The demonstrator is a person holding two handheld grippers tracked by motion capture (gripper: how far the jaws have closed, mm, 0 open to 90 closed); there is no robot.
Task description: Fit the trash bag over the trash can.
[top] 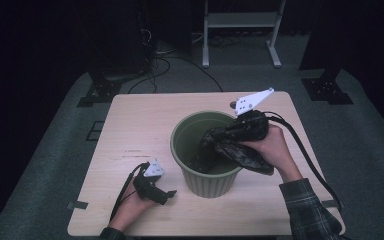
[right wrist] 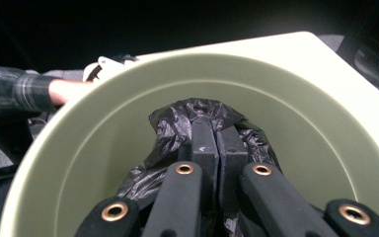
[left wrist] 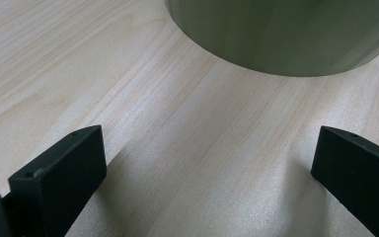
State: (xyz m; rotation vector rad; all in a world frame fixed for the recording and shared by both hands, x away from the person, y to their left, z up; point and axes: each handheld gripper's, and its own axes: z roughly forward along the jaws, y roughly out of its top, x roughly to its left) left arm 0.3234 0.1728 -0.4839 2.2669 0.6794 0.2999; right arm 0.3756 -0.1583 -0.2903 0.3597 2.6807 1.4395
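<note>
The work in hand is lining the green bin (top: 207, 160) with a black bin bag (top: 237, 142), and by the look of it that job is only begun. The right gripper (right wrist: 216, 143) has its jaws pinched together on a fold of the bag and reaches down into the bin from about 3 o'clock of the rim. Part of the bag hangs inside the bin, while a crumpled bunch of it drapes over the rim at 3 o'clock and lies against the right hand (top: 272, 145). The bag is bunched, not spread. Judging from this, the bag still needs to be pushed to the bottom, opened out, and its mouth folded over the rim all round.

The left gripper (left wrist: 207, 163) rests on the wooden table (top: 130, 130) at about 8 o'clock of the bin, its jaws wide apart with nothing between them; the bin's wall stands just ahead of it in the left gripper view.

Count: one bin, one bag, one table, two grippers, two hands.
</note>
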